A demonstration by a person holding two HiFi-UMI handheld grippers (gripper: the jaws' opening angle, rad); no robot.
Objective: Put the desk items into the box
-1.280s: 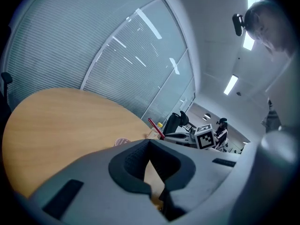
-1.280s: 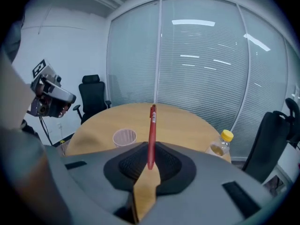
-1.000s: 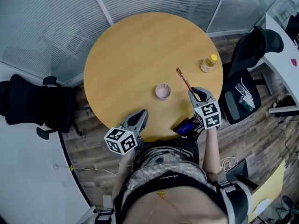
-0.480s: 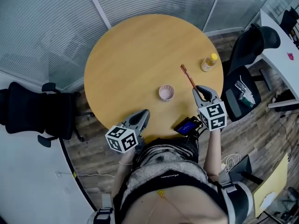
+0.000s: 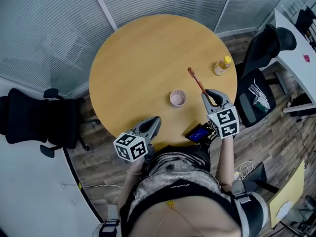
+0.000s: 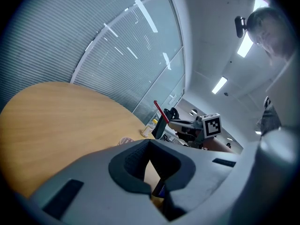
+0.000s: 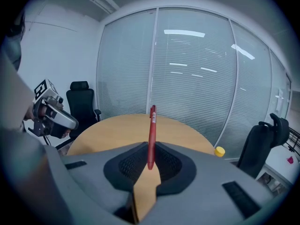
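Observation:
A red pen sticks out over the round wooden table, pinched at its lower end by my right gripper, which is shut on it. In the right gripper view the pen stands upright between the pads of that gripper. My left gripper hovers at the table's near edge, jaws together with nothing in them. From the left gripper view its jaws point across the table toward the pen. A pink cup stands between the two grippers.
A yellow-capped bottle stands near the table's right edge. A dark phone lies at the near edge beside my right hand. Black office chairs stand at left and right. Glass walls with blinds curve behind the table.
My right gripper has risen a little with the pen in it. The left gripper has stayed almost where it was.

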